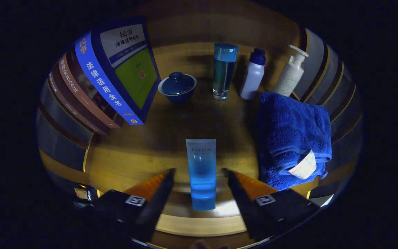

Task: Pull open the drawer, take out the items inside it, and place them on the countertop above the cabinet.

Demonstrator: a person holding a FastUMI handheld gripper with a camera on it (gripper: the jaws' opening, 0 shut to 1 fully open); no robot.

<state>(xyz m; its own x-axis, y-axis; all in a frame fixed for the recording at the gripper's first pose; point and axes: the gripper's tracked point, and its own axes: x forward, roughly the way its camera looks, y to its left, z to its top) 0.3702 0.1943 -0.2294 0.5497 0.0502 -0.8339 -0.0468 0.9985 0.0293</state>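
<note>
The gripper [199,173] stands open around the upright blue tube [201,173], touching neither side, so any sideways brush could topple it.

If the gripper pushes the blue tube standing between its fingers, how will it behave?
The blue tube stands upright on its narrow cap, so it probably tips easily. It looks like soft plastic, likely yielding when squeezed. The gripper is open around it.

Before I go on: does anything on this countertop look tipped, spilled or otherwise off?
Nothing spilled or damaged. The books lean rather than stand straight, and the pump bottle appears tilted, though the fisheye may exaggerate both. The blue tube stands upright between the open gripper fingers, untouched by either.
</note>
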